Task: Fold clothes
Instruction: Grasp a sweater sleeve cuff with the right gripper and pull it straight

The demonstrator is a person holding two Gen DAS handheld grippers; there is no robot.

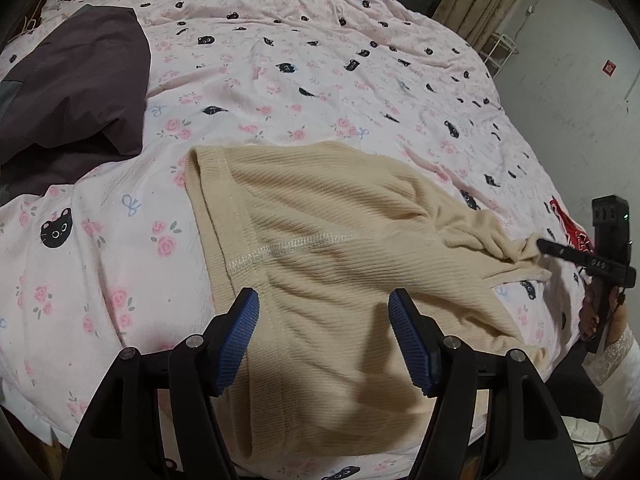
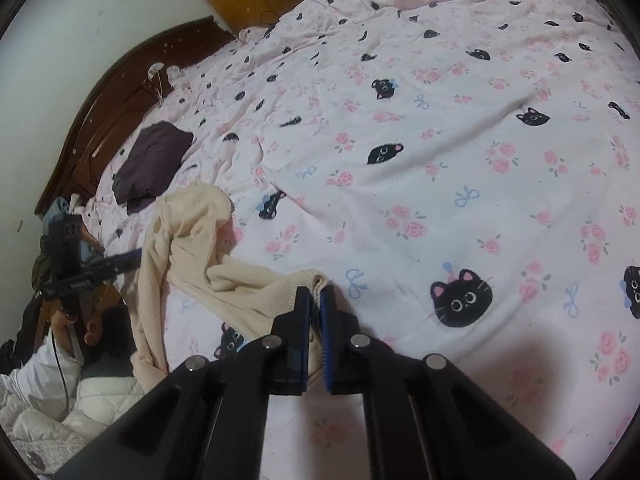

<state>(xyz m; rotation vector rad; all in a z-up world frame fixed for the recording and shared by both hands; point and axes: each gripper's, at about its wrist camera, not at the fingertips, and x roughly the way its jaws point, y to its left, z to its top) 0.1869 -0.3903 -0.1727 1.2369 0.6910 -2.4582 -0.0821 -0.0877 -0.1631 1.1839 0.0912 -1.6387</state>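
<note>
Left wrist view looks down on a cream ribbed garment (image 1: 328, 240) spread across the near edge of the bed (image 1: 320, 60), inside out by the look of its exposed seam stitching, with one end drawn out to the right into a narrow bunched tail. The left tongs (image 1: 323, 320) hang just above the garment's broad part, jaws wide apart with the blue pads facing each other and nothing between them. At the far right of that view the right tongs (image 1: 538, 245) reach the tip of the bunched tail.

From the right wrist view, the right tongs (image 2: 316, 300) are pressed together on a small fold of the cream garment (image 2: 188, 240), a sliver of fabric showing between the blue pads. The left tongs (image 2: 132, 258) appear at the left, beside the garment's far side.

A pink cover printed with black cat faces and roses lies under everything. A dark purple garment (image 1: 80, 80) sits apart, toward the wooden headboard (image 2: 100, 112).
</note>
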